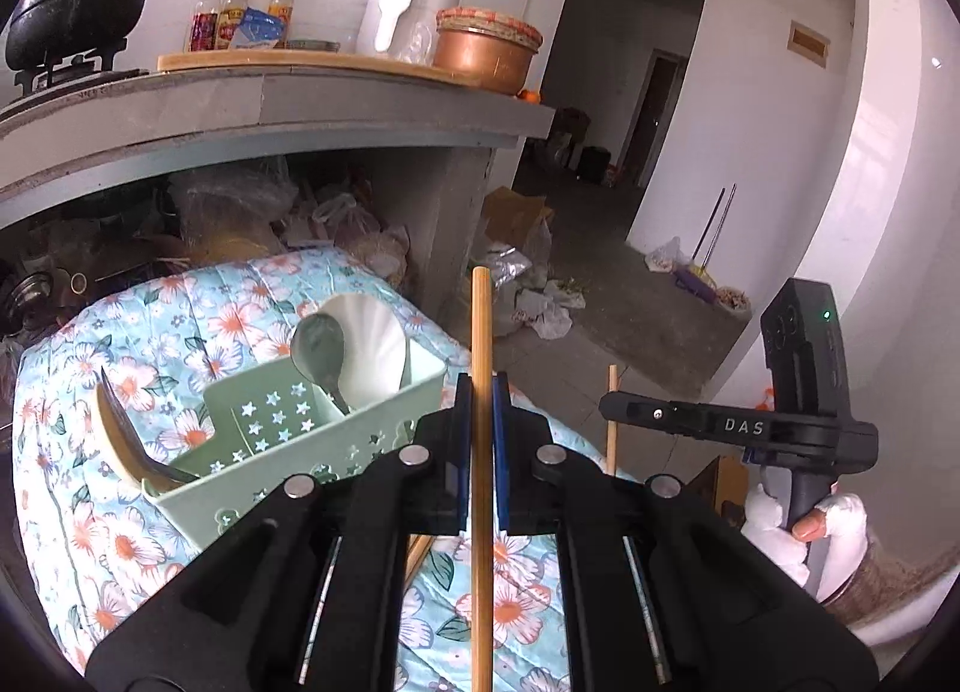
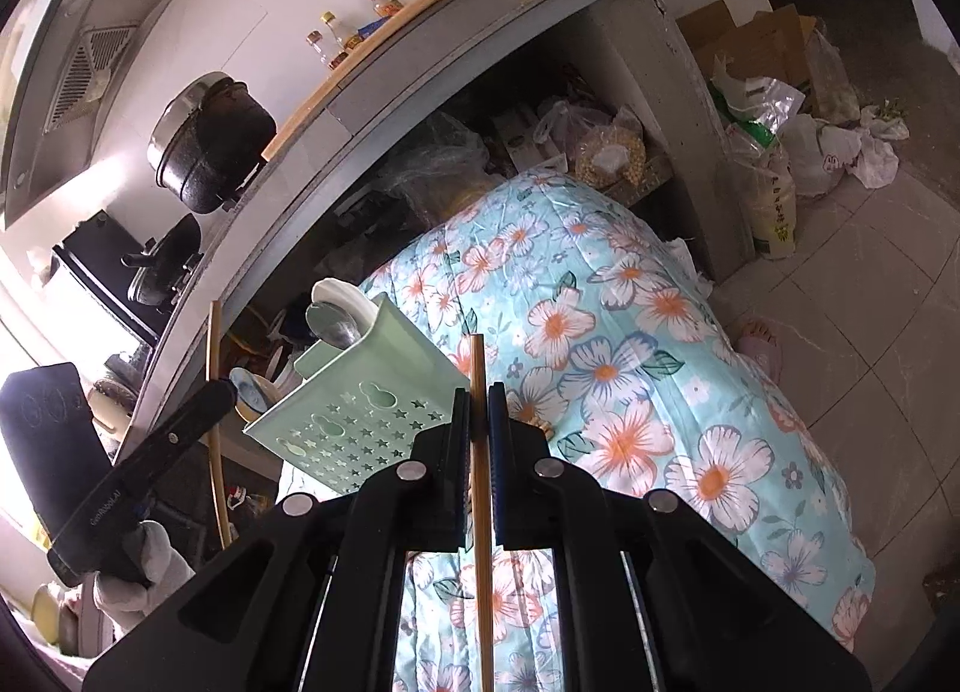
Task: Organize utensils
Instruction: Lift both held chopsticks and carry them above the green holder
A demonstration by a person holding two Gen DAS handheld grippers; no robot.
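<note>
A pale green utensil basket (image 1: 336, 434) with star cut-outs sits on a floral quilt (image 1: 150, 344). It holds a metal spoon (image 1: 318, 344), a white ladle (image 1: 372, 344) and a wooden spoon (image 1: 126, 440). My left gripper (image 1: 481, 392) is shut on a wooden chopstick (image 1: 481, 320), upright, right of the basket. My right gripper (image 2: 479, 398) is shut on a second chopstick (image 2: 477, 356), just right of the basket (image 2: 354, 392). Each gripper shows in the other's view: the right one (image 1: 612, 407) with its chopstick (image 1: 611, 440), the left one (image 2: 225, 389) with its chopstick (image 2: 214, 422).
A grey counter (image 1: 270, 110) stands behind the quilt with a black pot (image 1: 78, 2), sauce bottles (image 1: 240, 11), a white appliance (image 1: 408, 2) and a copper bowl (image 1: 486, 50). Bags fill the space under it (image 1: 252, 212). Bags and a box lie on the floor (image 2: 798, 110).
</note>
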